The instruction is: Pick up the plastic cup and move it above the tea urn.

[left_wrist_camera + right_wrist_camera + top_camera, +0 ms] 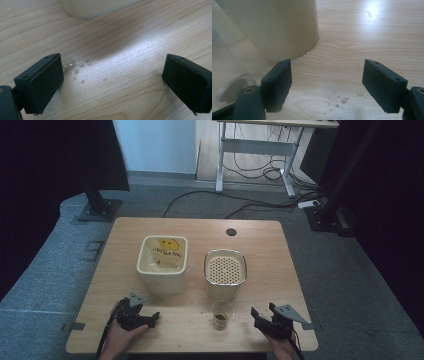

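Both tongs, left point(152, 317) and right point(256, 314), gape empty on the wet-spotted tabletop point(260, 250) beside a small clear glass point(221, 314) holding dark dregs.

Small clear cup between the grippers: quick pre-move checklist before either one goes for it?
1. Left gripper open, nothing held: ok.
2. Right gripper open, nothing held: ok.
3. Small clear cup upright, free of both grippers: ok.
4. Table dry: not ok, water droplets near the jaws.
5. Perforated-lid container close behind the cup; clearance: cannot tell.
6. Dark contents in the cup identified: cannot tell.
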`<state>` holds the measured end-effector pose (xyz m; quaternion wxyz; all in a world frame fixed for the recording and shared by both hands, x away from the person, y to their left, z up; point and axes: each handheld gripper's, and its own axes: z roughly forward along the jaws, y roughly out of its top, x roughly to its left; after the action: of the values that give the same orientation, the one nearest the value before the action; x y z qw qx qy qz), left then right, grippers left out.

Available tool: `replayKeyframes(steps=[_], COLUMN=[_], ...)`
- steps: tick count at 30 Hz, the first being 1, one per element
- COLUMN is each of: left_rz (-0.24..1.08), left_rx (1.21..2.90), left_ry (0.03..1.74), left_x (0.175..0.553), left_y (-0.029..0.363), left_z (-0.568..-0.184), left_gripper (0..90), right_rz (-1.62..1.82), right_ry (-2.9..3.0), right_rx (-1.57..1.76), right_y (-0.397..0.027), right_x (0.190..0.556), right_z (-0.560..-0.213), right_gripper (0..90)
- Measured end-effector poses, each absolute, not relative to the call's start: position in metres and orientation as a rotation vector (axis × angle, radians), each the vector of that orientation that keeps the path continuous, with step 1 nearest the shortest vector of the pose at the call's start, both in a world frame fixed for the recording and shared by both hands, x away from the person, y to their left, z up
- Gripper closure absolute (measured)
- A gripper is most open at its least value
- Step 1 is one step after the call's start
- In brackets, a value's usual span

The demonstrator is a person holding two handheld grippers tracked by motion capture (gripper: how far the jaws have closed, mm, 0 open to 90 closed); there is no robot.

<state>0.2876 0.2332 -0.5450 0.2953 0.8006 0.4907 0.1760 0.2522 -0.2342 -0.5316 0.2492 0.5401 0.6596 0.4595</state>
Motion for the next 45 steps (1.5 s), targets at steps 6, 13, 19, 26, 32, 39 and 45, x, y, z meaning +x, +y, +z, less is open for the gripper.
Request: replayKeyframes(steps=[6, 13, 19, 26, 32, 39, 45], left_rz=[0.476, 0.484, 0.487, 0.49, 0.493, 0.493, 0.492], left_rx=[2.119, 2.111, 2.11, 2.104, 2.104, 2.104, 2.104], left_ry=[1.313, 1.311, 1.305, 1.302, 1.299, 1.295, 1.295], left_x=[0.286, 0.286, 0.285, 0.286, 0.285, 0.286, 0.286], left_y=[0.233, 0.232, 0.232, 0.232, 0.232, 0.232, 0.232], left_z=[-0.545, -0.546, -0.546, -0.547, -0.547, -0.547, -0.547], left_gripper=[4.5, 4.8, 5.4, 5.4, 5.5, 5.6, 6.2], right_rz=[1.289, 1.334, 1.335, 1.349, 1.351, 1.364, 1.34], right_ry=[1.824, 1.896, 1.955, 2.014, 2.084, 2.143, 2.155], right_rx=[1.449, 1.399, 1.348, 1.285, 1.209, 1.161, 1.137], right_y=[-0.232, -0.223, -0.212, -0.2, -0.184, -0.166, -0.149], right_x=[0.243, 0.236, 0.235, 0.233, 0.229, 0.232, 0.238], right_z=[-0.528, -0.529, -0.53, -0.531, -0.533, -0.537, -0.541], right_gripper=[23.1, 20.8, 20.6, 21.0, 21.9, 22.3, 24.6])
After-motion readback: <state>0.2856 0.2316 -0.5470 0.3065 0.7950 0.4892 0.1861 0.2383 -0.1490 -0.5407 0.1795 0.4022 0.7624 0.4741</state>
